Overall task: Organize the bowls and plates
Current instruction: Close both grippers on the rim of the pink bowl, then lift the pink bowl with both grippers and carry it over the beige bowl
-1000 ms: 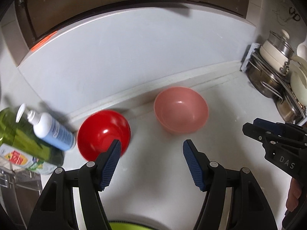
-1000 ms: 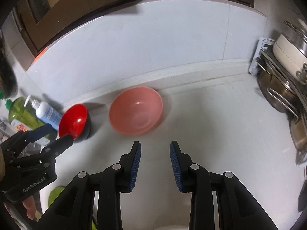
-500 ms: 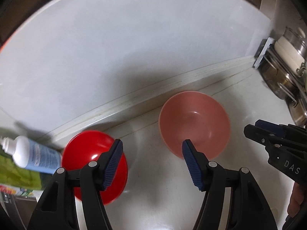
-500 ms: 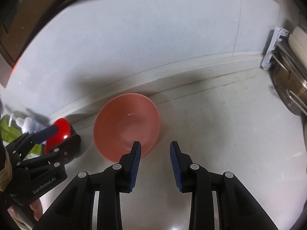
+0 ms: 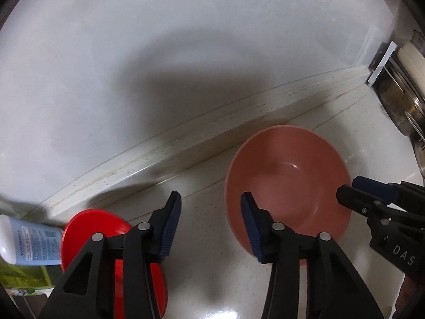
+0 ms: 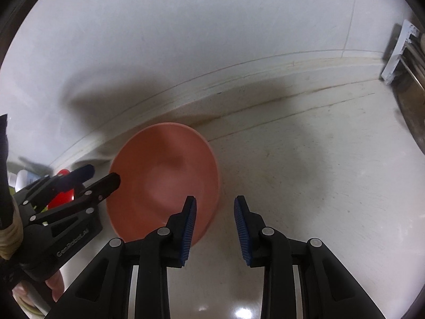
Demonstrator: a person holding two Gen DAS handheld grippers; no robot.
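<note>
With both jaw sets spread and empty, the right gripper (image 6: 215, 228) straddles the near-right rim of the pink bowl (image 6: 164, 183) on the counter (image 6: 305, 180), left gripper (image 5: 209, 228) alongside; closing on that rim appears next.

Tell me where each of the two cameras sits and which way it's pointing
Left wrist view: sits on the left hand-held gripper, looking forward and down at the white countertop and wall; its open fingers straddle the gap between the glossy red bowl and the round pink plastic bowl.
Right wrist view: sits on the right hand-held gripper, facing the same wall; its left finger overlaps the pink bowl's rim, and a hand shows at lower left.
Shared: the pink bowl, the red bowl, and each view shows the other gripper.
</note>
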